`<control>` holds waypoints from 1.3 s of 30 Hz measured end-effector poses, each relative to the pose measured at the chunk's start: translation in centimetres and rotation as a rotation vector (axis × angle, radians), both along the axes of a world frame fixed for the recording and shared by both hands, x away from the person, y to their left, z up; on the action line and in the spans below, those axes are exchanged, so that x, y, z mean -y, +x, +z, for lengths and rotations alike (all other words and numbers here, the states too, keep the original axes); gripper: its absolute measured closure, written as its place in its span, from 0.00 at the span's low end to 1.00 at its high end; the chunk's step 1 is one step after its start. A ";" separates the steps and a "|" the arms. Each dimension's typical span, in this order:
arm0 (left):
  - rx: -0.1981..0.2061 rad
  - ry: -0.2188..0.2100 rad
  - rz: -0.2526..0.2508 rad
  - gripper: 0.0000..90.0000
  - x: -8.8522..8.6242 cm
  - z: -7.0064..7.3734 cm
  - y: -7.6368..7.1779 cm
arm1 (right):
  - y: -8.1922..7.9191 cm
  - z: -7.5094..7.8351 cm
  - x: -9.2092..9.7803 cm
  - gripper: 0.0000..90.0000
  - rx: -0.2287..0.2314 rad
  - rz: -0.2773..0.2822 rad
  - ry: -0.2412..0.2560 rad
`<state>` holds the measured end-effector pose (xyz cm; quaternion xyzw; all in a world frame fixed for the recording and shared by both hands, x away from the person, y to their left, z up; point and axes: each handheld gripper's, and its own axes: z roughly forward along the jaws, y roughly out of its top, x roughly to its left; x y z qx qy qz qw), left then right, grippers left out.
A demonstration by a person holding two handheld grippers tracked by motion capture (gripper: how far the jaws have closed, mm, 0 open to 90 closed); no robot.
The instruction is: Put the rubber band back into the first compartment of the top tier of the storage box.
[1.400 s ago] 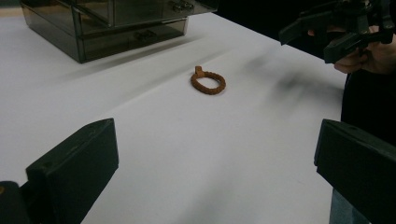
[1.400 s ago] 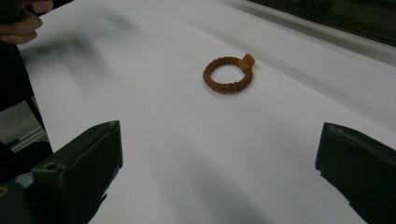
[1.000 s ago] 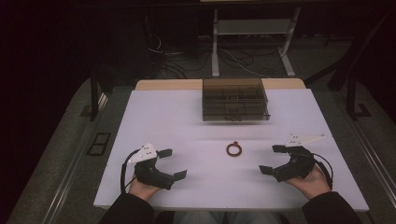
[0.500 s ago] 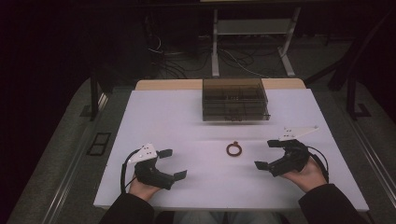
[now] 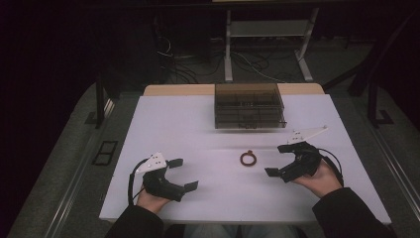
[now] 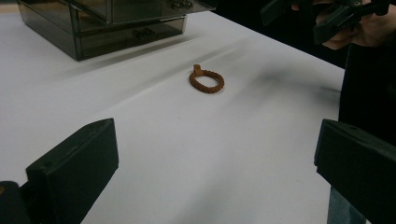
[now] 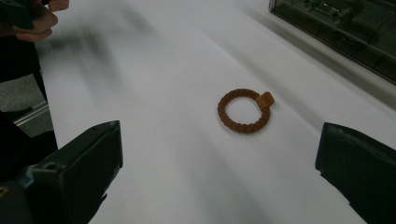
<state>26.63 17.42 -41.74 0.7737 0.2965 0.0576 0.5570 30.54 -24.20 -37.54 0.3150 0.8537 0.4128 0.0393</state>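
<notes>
We see a braided brown ring (image 5: 248, 158) lying flat on the white table (image 5: 163, 129), about midway between the table's left and right edges and nearer the person's edge than the far one. It has a small flat tag on its rim, which faces the far edge.

Our right tool (image 5: 283, 160) hovers just beside the ring, on its right, with its jaws spread wide and nothing between them. In the right gripper view the ring (image 7: 244, 111) sits ahead of the jaws and between their lines, so a short forward reach should bring it in. Our left tool (image 5: 183, 173) rests near the table's near edge, well apart from the ring, also with jaws wide and empty; from its camera the ring (image 6: 206, 80) lies farther off.

We judge the right hand the nearer of the 2. The ring is round, so it has no long axis to line up with; the tag is the only uneven part.

A smoky clear drawer box (image 5: 249, 105) stands at the far edge, behind the ring and apart from it. Nothing lies between the right tool and the ring.
</notes>
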 end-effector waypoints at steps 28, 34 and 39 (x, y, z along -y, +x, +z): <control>0.002 0.000 -0.009 0.00 0.0 0.0 0.0 | 3.4 0.0 -3.1 0.01 -0.018 0.080 -0.077; 0.000 -0.005 -0.003 0.00 -0.1 0.0 0.0 | 4.1 -0.6 -3.6 0.01 -0.025 0.094 -0.089; 0.003 -0.002 -0.007 0.00 0.0 0.0 0.1 | 4.5 -1.0 -3.8 0.01 -0.034 0.096 -0.092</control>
